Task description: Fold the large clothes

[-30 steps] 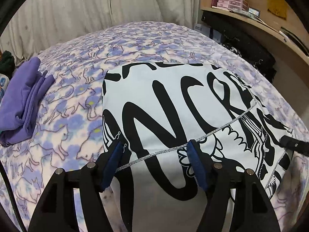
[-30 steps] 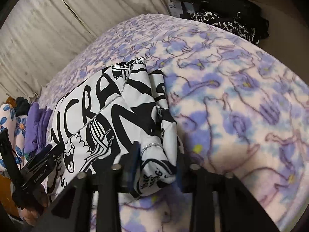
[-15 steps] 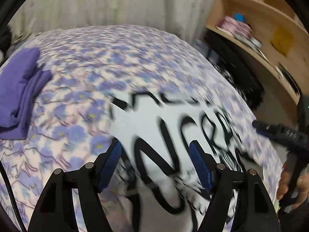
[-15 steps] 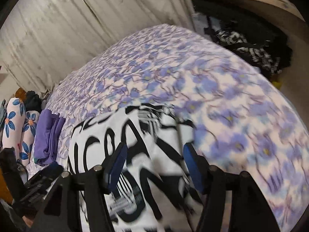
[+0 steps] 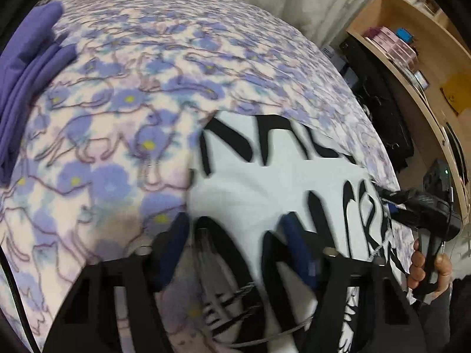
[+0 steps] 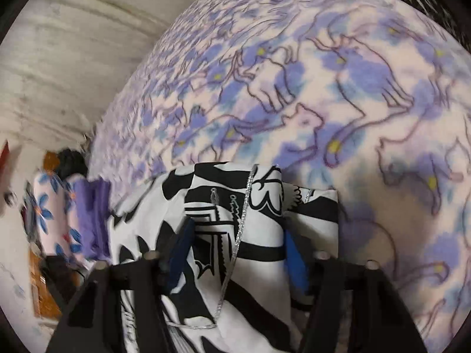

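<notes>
Finding: the black-and-white printed garment (image 5: 265, 170) is lying on the bed's floral blanket (image 5: 117, 117), part folded. Its long axis is running crosswise, from the left tongs (image 5: 234, 225) over to the right tongs (image 6: 238, 232).

Left tongs: the jaws are standing apart and closing. The garment's left border is lying between and just ahead of them, and the pads are not seen pressing on it. The tongs are pointing steeply down at the bed.

Right tongs: the jaws are showing apart. They are straddling the garment's bunched right end, where a silver trim line (image 6: 244, 206) is running between the pads. No clamping is visible. The person's right hand (image 5: 426, 264) is holding them low at the garment's far right edge.

Both tongs are sitting at the cloth, and neither is judged nearer. The next fold is judged to turn on both ends being gripped together.

A folded purple garment (image 5: 26, 67) is lying well left of the left tongs.
</notes>
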`<state>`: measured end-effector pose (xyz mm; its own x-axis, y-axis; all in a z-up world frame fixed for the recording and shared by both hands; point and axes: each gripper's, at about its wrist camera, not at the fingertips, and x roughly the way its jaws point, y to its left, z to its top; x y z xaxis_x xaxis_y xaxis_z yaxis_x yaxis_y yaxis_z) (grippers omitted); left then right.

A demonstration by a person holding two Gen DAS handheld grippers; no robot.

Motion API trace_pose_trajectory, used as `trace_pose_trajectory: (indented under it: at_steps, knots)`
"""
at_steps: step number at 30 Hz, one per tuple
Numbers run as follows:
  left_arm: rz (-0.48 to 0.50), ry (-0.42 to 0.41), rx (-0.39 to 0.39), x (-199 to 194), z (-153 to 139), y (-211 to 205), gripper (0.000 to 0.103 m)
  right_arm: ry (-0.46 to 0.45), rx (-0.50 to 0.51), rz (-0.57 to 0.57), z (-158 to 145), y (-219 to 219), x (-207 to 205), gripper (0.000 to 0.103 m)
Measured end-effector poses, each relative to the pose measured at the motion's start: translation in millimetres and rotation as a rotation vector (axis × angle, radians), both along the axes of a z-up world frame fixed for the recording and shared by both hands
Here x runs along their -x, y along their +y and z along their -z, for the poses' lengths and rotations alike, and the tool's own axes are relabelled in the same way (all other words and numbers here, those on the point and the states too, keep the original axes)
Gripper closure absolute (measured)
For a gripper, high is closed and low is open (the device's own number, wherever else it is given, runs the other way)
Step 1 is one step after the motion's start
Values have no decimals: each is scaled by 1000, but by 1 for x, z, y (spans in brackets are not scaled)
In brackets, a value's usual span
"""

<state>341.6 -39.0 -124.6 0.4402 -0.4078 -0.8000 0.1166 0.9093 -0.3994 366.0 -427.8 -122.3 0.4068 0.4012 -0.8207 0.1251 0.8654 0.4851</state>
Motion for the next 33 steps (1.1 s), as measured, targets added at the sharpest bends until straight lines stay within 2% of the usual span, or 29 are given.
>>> trace_pose_trajectory:
  at_steps: [4,5,8,10,12,16,20,25,28,31,33]
  knots:
    - [5,-47,-89,5,-7,-22,44,-89,131,43,-27,-2,27,99]
    - [7,-60,-109,5,-6,-26,44,-87,163,40,-25,-2,30,99]
    - [15,-108,-235,11,-2,-48,43,2,247,4,5,7,26,96]
    - [14,-118,-273,12,-3,-52,43,0,304,-1,6,15,28,95]
    - [3,-122,-271,13,-8,-49,43,-16,340,7,-6,21,31,88]
    - [-11,-110,-261,22,-19,-41,43,-58,351,4,-31,32,45,82]
    - [1,-145,-275,47,-35,-43,43,-112,397,-5,-52,45,70,73]
    - [16,-195,-289,82,-56,-46,42,-196,350,-59,-72,72,98,71]
    - [4,-207,-279,98,-64,-44,42,-239,344,-126,-75,99,115,71]
    - [4,-205,-264,111,-64,-45,42,-232,306,-185,-67,121,124,71]
    - [8,-199,-261,116,-60,-47,44,-217,317,-214,-56,131,128,71]
